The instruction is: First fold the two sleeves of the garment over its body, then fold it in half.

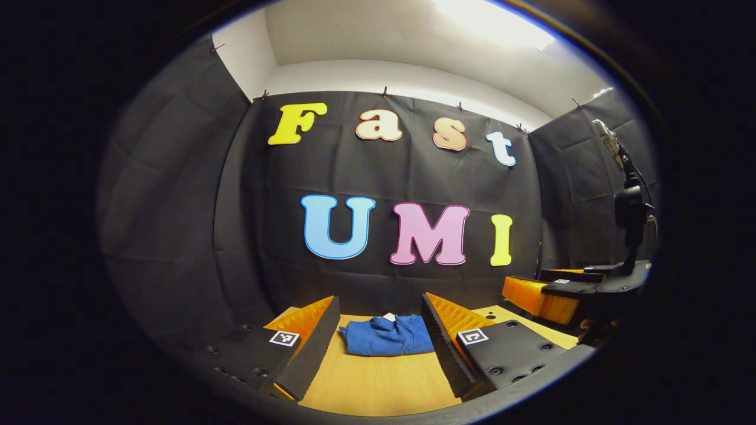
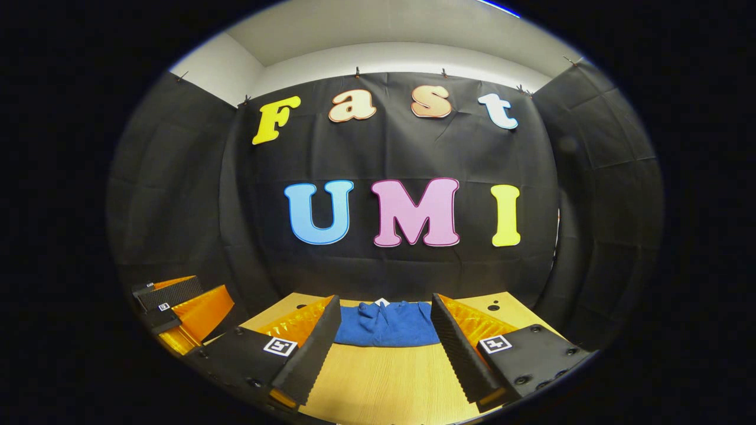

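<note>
In the left gripper view, the left gripper sits nearest, its two black ridged fingers with orange backing spread wide apart over the wooden table, with nothing between them. Beyond the fingertips, toward the far edge of the table, lies the blue garment, folded into a compact bundle with a small white tag at its far edge; neither finger touches it. At the right of this view the right gripper appears, orange and black, with a black stand rising from it; how its jaws stand cannot be told from here. In the right gripper view, the right gripper's own fingers are likewise wide apart and hold nothing, above the same table. The garment lies flat past the tips, near the table's far edge. The left gripper shows at the left of this view, apart from the garment.
</note>
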A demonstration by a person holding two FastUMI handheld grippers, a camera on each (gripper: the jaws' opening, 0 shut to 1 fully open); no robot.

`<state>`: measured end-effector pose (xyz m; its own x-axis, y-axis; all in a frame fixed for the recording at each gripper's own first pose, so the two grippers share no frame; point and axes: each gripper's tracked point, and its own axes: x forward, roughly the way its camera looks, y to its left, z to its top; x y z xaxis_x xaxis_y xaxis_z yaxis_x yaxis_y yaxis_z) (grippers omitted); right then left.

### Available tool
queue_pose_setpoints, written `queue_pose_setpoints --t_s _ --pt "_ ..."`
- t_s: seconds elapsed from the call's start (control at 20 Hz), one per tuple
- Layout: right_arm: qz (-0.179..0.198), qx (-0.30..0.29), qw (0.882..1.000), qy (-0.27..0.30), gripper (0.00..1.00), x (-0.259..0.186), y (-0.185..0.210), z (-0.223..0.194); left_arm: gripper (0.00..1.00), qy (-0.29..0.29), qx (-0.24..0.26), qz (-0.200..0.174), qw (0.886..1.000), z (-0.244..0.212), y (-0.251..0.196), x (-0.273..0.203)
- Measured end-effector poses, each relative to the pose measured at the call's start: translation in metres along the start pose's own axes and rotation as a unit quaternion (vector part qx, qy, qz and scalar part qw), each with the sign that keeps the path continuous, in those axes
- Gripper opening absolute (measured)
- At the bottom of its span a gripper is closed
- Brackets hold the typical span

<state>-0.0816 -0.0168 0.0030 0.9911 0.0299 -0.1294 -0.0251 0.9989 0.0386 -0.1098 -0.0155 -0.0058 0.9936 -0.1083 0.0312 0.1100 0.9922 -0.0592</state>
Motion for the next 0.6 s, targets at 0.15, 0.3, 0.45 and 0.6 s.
queue_pose_setpoints --t_s 0.15,0.3,0.45,0.6 --pt "-0.003 -0.002 1.0 -0.002 0.96 -0.002 -0.003 0.0 0.8 0.001 -0.005 -0.002 1.0 -0.001 -0.003 0.0" --pt "-0.013 -0.004 1.0 -0.01 0.96 -0.003 -0.011 0.006 0.8 0.003 0.001 -0.002 1.0 0.0 -0.008 -0.001" --pt "-0.027 0.006 1.0 -0.014 0.96 -0.005 -0.019 0.006 0.8 0.005 -0.003 -0.008 1.0 -0.002 -0.013 0.0" --pt "-0.038 -0.01 0.999 -0.025 0.96 -0.013 -0.026 0.01 0.8 0.009 -0.015 -0.011 1.0 -0.006 -0.014 0.0"
